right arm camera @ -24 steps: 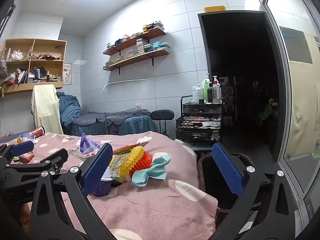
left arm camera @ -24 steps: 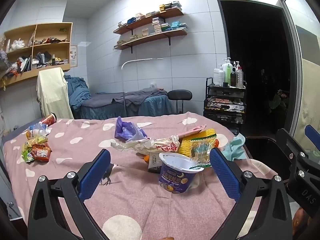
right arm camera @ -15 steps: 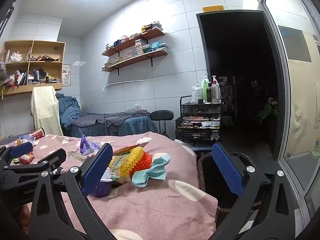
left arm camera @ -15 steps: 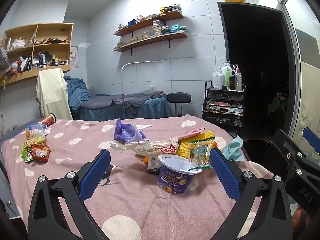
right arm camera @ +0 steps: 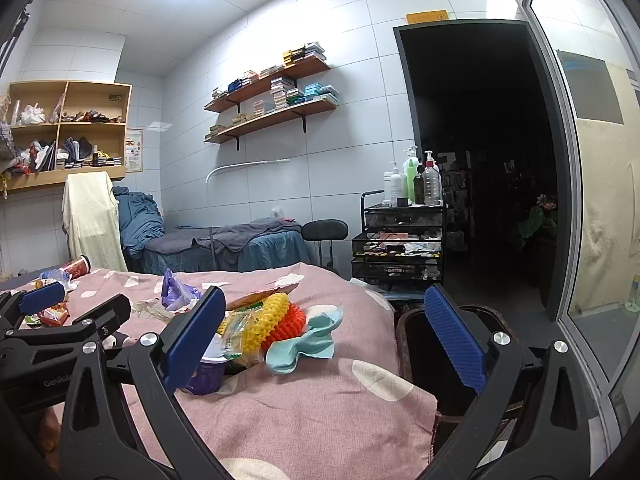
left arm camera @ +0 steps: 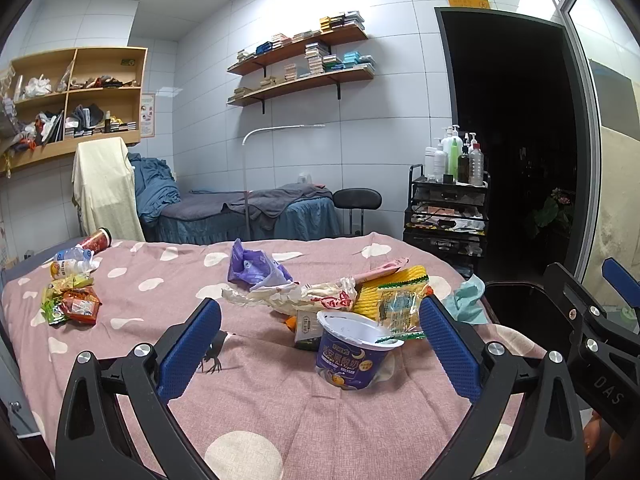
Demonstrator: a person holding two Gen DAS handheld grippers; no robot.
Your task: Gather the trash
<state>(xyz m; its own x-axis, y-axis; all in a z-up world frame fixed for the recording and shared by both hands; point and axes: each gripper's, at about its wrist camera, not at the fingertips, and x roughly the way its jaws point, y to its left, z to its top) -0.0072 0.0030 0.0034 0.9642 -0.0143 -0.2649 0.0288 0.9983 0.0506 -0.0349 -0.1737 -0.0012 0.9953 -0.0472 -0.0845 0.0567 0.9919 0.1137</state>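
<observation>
Trash lies on a bed with a pink spotted cover [left arm camera: 280, 412]. A purple noodle cup [left arm camera: 352, 354] stands nearest, between my left gripper's open fingers; it also shows in the right wrist view [right arm camera: 206, 374]. Behind it lie a yellow foam net [left arm camera: 394, 294], a crumpled white wrapper [left arm camera: 296, 298], a purple bag [left arm camera: 254, 266] and a teal tissue [left arm camera: 464, 300]. My left gripper [left arm camera: 320, 346] is open and empty. My right gripper [right arm camera: 326, 334] is open and empty, over the bed's right edge near the teal tissue [right arm camera: 304, 344] and a dark bin [right arm camera: 432, 356].
Snack packets [left arm camera: 72, 306], bottles [left arm camera: 70, 264] and a red cup [left arm camera: 96, 240] lie at the bed's far left. A black trolley with bottles [left arm camera: 448, 216] and a stool [left arm camera: 356, 200] stand behind. The dark bin [left arm camera: 516, 300] sits beside the bed on the right.
Both grippers have drifted slightly; the trash sits a little lower and closer in the left wrist view. Nothing was grasped or moved.
</observation>
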